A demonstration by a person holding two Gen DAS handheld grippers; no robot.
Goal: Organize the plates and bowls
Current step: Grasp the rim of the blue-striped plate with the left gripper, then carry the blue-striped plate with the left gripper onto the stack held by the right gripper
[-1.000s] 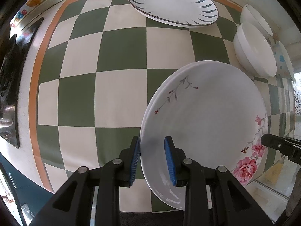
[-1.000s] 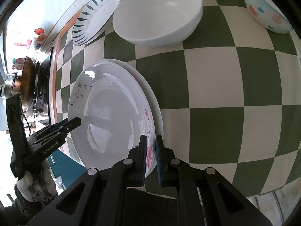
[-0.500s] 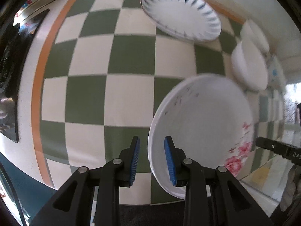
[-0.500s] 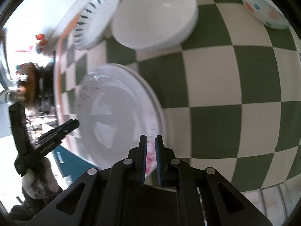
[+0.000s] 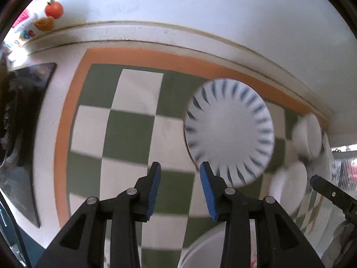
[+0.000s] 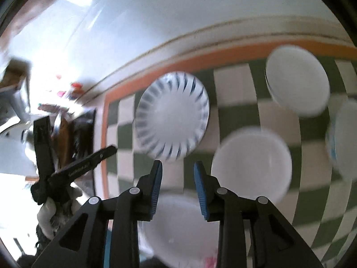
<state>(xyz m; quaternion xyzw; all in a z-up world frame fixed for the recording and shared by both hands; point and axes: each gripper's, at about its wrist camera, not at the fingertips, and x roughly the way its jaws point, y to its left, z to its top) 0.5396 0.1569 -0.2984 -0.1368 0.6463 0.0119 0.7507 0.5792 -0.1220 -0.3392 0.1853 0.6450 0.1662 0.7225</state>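
A white plate with blue dashes on its rim [image 5: 229, 131] lies on the green-and-white checked counter [image 5: 127, 134]; it also shows in the right wrist view [image 6: 171, 117]. My left gripper [image 5: 179, 189] is open and empty, raised above the counter, left of that plate. My right gripper [image 6: 177, 186] is open and empty too. The floral plate stack [image 6: 178, 230] lies on the counter under the right gripper; its rim shows low in the left wrist view [image 5: 200, 250]. White bowls [image 6: 252, 165] [image 6: 297, 80] sit to the right. Both views are blurred.
A bowl with blue marks [image 6: 341, 140] is at the far right edge. A black stove [image 5: 20, 134] borders the counter on the left. A white wall [image 5: 200, 11] runs behind the counter, with small orange ornaments [image 5: 53, 10] on its ledge.
Both grippers have opened and let go of the floral plate, which now lies on the stack. Both have lifted and tilted up toward the back wall.
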